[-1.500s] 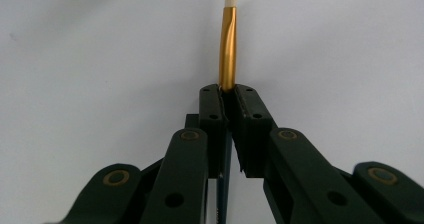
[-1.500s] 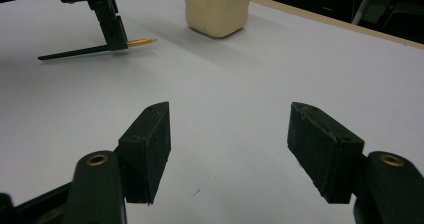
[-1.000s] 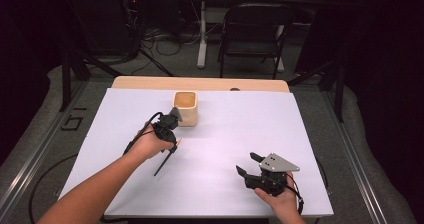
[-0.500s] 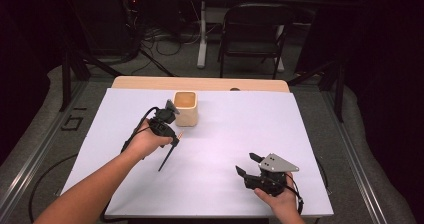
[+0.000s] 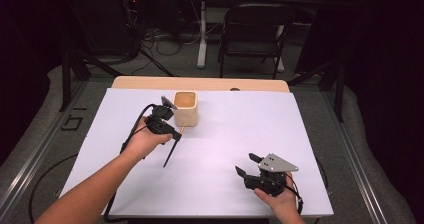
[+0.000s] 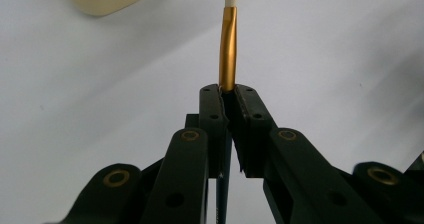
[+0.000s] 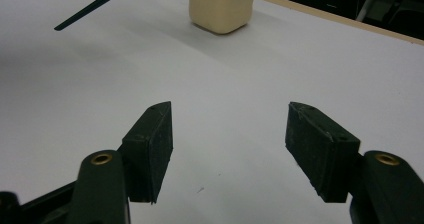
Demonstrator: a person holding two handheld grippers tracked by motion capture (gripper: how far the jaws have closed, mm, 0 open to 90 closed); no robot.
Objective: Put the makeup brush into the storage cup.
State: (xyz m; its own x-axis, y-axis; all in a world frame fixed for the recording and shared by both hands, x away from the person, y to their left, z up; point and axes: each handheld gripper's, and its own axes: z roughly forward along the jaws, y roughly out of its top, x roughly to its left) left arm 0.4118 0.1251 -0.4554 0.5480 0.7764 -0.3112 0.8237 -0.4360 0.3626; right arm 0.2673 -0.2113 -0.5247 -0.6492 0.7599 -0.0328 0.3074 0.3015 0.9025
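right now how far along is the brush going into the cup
Done: the left claw is shut on the brush, gripping just below its gold ferrule, and the brush is lifted off the table. In hand: its bristle end is close beside the cup, low by the wall, not above the rim. Left: raise it over the opening, lower it in, release. The right claw rests open, holding nothing.
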